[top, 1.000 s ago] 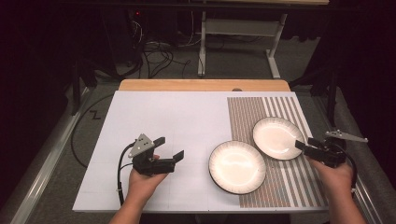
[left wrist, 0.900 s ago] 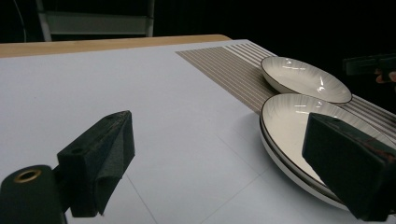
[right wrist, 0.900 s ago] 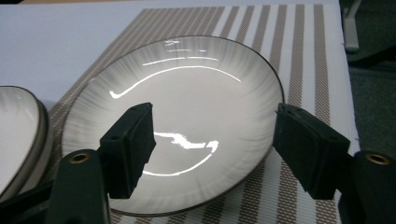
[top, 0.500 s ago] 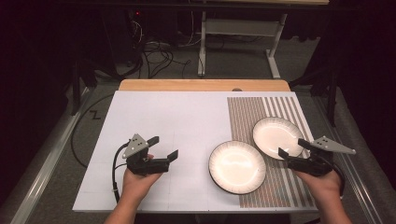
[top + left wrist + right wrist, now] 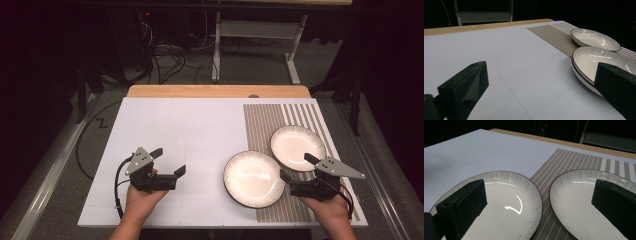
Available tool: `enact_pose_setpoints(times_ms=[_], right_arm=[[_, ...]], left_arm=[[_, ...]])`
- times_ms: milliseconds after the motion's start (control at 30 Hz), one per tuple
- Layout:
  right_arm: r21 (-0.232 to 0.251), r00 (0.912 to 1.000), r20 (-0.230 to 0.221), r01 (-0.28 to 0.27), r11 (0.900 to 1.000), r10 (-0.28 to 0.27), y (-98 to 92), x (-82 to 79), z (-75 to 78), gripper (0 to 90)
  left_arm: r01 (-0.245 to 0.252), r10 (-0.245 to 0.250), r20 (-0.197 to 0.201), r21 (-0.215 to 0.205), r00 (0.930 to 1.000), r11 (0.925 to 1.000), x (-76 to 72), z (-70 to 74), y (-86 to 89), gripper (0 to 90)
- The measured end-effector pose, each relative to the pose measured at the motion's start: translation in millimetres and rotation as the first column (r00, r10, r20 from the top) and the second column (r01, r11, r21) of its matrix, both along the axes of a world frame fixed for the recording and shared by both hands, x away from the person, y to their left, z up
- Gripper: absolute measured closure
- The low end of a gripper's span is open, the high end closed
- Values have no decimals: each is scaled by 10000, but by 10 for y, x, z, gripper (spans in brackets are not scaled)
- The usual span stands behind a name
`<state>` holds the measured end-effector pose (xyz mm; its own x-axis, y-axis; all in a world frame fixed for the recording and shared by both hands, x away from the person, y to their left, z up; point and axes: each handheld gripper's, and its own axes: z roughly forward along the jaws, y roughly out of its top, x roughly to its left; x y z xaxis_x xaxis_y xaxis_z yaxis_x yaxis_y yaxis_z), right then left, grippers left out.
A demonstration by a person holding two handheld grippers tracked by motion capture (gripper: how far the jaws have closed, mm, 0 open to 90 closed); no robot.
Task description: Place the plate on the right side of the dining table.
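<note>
High view: two white plates lying on desk (image 5: 190, 130), near plate (image 5: 253, 177) half on striped mat (image 5: 280, 120), half off its left edge; far plate (image 5: 297, 147) fully on mat, just behind near plate, rims about touching. Right hand-held gripper (image 5: 294, 167) hovering at mat's front edge just right of near plate, jaws having just been opening, nothing between. Left hand-held gripper (image 5: 169, 161) waiting well left of mat, spread wide, empty. Judging placing done; stacking or shifting possibly remaining.
</note>
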<state>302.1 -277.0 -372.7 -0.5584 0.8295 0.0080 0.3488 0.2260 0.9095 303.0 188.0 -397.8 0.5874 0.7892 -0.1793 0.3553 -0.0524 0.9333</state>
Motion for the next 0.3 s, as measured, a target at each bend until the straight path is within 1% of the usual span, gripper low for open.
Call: enact_pose_setpoints(times_ms=[133,167,200,233,300], right_arm=[[-19,10000,44,-40,10000,40,2,-4,-3,10],[-47,10000,86,-32,10000,32,2,-11,-7,10],[-30,10000,83,-24,10000,25,0,-19,-7,10],[-30,10000,83,-24,10000,25,0,-19,-7,10],[-10,9999,165,-3,10000,3,-17,-33,3,10]], left_arm=[[-124,124,61,70,9999,9999,-3,1,7,1],[-178,176,192,68,9997,9998,-4,4,5,1],[-178,176,192,68,9997,9998,-4,4,5,1],[-157,155,226,72,9996,9999,-3,8,1,1],[44,-41,298,-96,9995,9999,-1,14,-30,2]])
